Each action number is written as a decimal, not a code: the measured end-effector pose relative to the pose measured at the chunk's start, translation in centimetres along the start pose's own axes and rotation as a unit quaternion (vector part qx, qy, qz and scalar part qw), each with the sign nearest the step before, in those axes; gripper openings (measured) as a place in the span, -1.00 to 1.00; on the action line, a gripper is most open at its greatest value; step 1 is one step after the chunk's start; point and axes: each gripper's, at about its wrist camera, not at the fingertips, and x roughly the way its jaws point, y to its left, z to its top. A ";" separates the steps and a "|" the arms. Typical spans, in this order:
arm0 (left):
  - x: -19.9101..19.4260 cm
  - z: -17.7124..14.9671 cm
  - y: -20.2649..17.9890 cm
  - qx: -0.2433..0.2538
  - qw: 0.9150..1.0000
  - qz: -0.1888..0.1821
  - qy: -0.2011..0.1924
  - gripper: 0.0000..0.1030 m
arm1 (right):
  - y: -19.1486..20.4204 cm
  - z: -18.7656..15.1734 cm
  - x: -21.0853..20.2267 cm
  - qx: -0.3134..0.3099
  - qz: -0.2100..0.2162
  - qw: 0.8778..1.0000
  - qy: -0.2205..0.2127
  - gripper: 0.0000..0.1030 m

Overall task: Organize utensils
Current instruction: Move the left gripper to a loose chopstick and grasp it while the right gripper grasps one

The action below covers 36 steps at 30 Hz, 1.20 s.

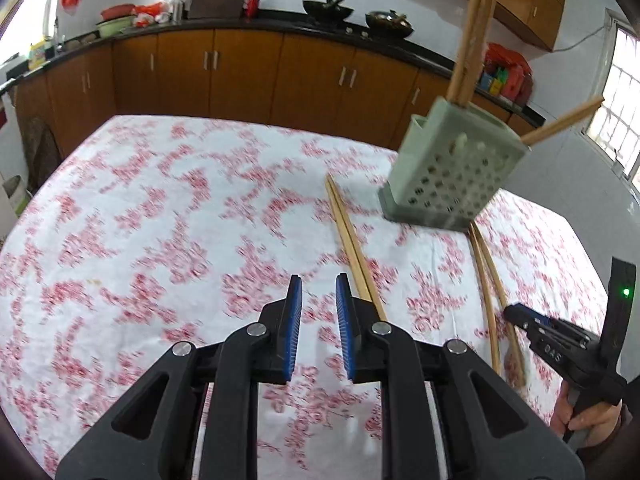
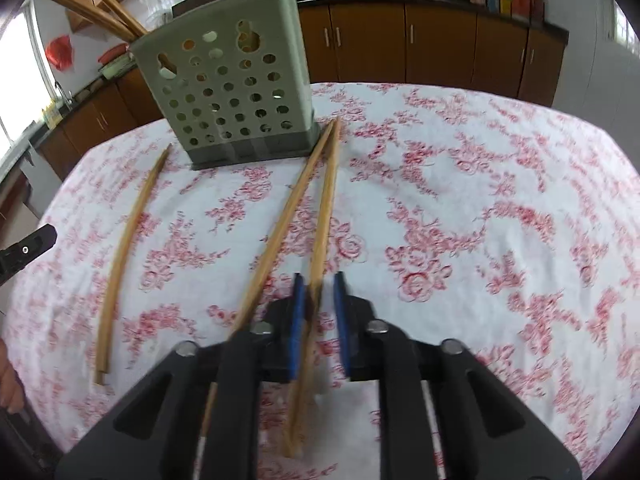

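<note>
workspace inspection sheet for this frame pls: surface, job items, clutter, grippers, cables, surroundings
Surface: table under a white cloth with red floral print; both views motion-blurred.
Job's things: green perforated utensil holder upright on the cloth, chopsticks already standing in it. Loose chopsticks lie flat: one pair running from the holder's base toward the right gripper, another to its left.
Clutter: nothing seen on the cloth.
Grippers: left gripper open, empty, above the cloth. Right gripper open, straddling one chopstick of the near pair, not closed on it.
Cables: nothing seen.
Surroundings: brown kitchen cabinets, dark countertop with woks, window.
</note>
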 end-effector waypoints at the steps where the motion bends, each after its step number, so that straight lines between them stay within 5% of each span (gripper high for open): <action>1: 0.3 -0.3 -0.3 0.002 1.000 -0.005 0.005 -0.65 | -0.4 0.0 -0.1 0.003 -0.006 1.000 -0.002 -0.83; 7: 1.7 -1.3 -1.8 0.014 0.999 -0.027 0.029 -0.65 | -4.1 0.7 -0.4 0.064 -0.042 0.997 -0.010 -0.84; 14: 3.1 -2.0 -3.2 0.016 0.998 -0.035 0.052 -0.65 | -4.7 0.6 -0.3 0.055 -0.052 0.997 -0.015 -0.84; 24: 4.5 -2.2 -3.3 0.022 0.998 0.017 0.062 -0.74 | -4.5 0.4 -0.3 0.053 -0.050 0.997 -0.016 -0.84; 32: 5.4 0.1 1.0 -0.001 0.995 0.084 0.047 -0.84 | -5.2 0.7 -0.2 0.058 -0.058 0.996 -0.020 -0.84; 36: 5.7 1.1 2.6 0.018 0.996 0.068 0.055 -0.84 | -5.5 0.9 0.0 0.061 -0.060 0.996 -0.021 -0.84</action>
